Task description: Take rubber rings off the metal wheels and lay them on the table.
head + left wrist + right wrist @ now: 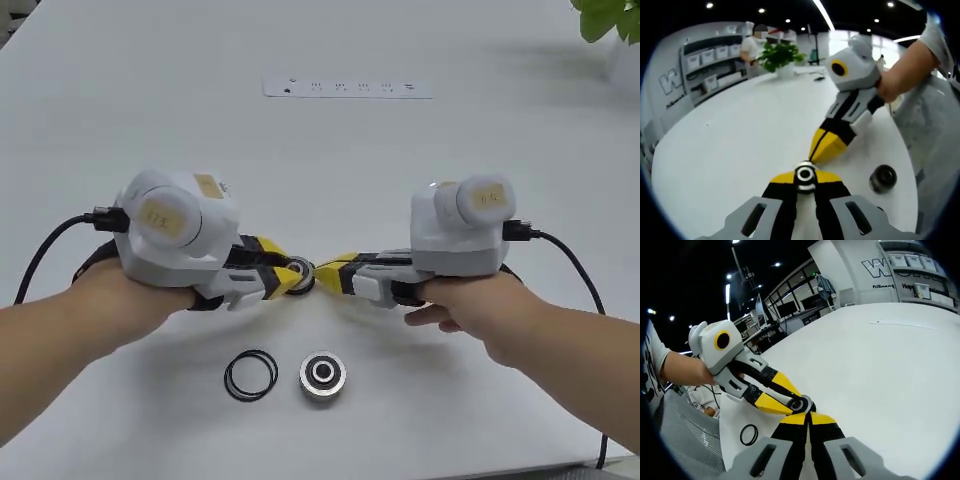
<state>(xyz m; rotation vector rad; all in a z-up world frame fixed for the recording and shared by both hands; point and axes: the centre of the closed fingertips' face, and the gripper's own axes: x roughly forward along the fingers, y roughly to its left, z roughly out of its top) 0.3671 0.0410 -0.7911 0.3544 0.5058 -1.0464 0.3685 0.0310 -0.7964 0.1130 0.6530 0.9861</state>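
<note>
While your left gripper pinches the metal wheel over the tabletop's near edge, your right gripper, jaws pressed together, meets its rim head-on.

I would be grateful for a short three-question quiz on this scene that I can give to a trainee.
1. True or false: the left gripper clasps a metal wheel between its jaws.
2. What lies on the table beside the second wheel? A) black rubber rings B) a screwdriver C) a cup
3. Fill in: the right gripper, its tips at the held wheel, has its jaws ____ (open or shut).

Key: 1 true; 2 A; 3 shut.
</note>
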